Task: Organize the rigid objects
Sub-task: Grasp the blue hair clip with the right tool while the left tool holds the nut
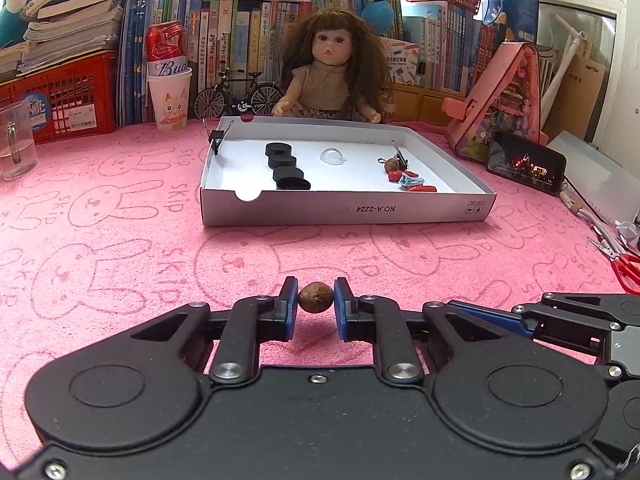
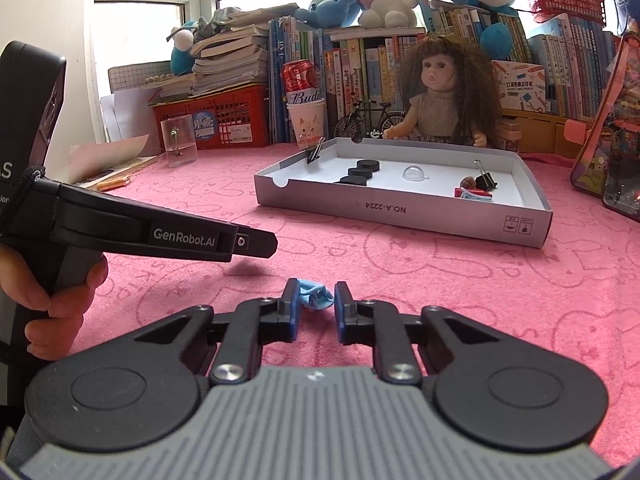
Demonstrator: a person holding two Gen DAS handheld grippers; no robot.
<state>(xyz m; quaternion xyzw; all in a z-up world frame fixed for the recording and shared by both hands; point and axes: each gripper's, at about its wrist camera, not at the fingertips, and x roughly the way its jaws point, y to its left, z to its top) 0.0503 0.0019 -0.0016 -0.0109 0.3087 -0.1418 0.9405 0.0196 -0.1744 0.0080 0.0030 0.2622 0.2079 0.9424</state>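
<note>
In the left wrist view my left gripper [image 1: 316, 300] is shut on a small brown nut-like ball [image 1: 315, 298], held just above the pink cloth. In the right wrist view my right gripper [image 2: 316, 300] is shut on a small light-blue plastic clip [image 2: 315, 296] low over the cloth. Beyond both stands a shallow white cardboard box [image 1: 348, 213] [image 2: 400, 212]. It holds several black discs [image 1: 286, 166], a clear dome [image 1: 332, 157], binder clips, another brown ball and small red and blue pieces [image 1: 414, 184]. The left gripper's side [image 2: 248, 242] shows in the right wrist view, held by a hand.
A doll [image 1: 330, 72] sits behind the box before rows of books. A red can in a paper cup [image 1: 168, 80], a glass mug [image 1: 16, 144] and a red crate stand at the left. A phone [image 1: 526, 162], a pink toy house and red scissors [image 1: 624, 268] lie at the right.
</note>
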